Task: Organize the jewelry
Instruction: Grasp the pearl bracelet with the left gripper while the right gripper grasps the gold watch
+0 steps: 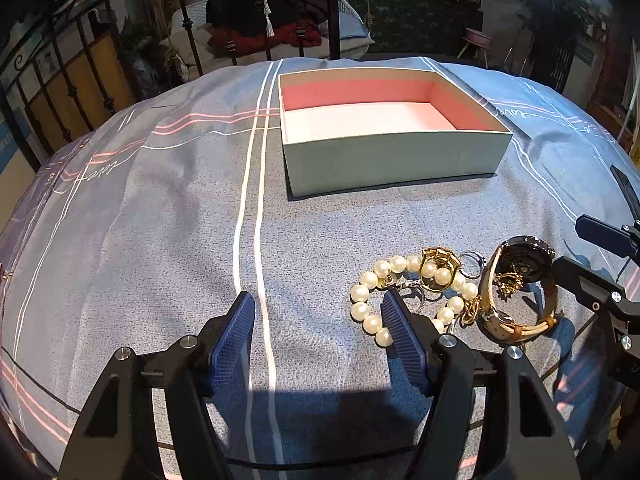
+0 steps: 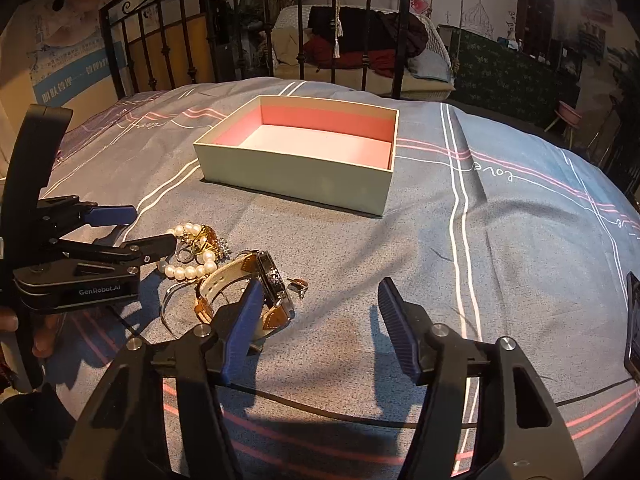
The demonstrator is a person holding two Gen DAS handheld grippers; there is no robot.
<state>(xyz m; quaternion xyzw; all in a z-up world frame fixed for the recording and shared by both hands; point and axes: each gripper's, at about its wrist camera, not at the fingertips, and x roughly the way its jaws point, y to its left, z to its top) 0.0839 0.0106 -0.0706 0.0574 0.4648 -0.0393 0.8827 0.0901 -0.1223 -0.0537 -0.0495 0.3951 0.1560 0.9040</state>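
A pile of jewelry lies on the blue striped bedsheet: a pearl bracelet (image 1: 370,302), a gold ring (image 1: 438,266), a silver ring (image 1: 472,264) and a watch with a tan strap (image 1: 520,280). In the right wrist view the pearls (image 2: 192,270) and the watch (image 2: 260,288) lie at lower left. An open box with a pink inside (image 1: 384,120) stands behind them, also in the right wrist view (image 2: 304,152). My left gripper (image 1: 318,300) is open, its right finger beside the pearls. My right gripper (image 2: 320,292) is open, its left finger by the watch.
A black iron bed frame (image 2: 256,52) rises behind the bed, with a cushioned seat and clothes (image 2: 360,48) beyond it. The left gripper's body (image 2: 76,264) shows at the left of the right wrist view. The sheet (image 1: 160,220) slopes off at the sides.
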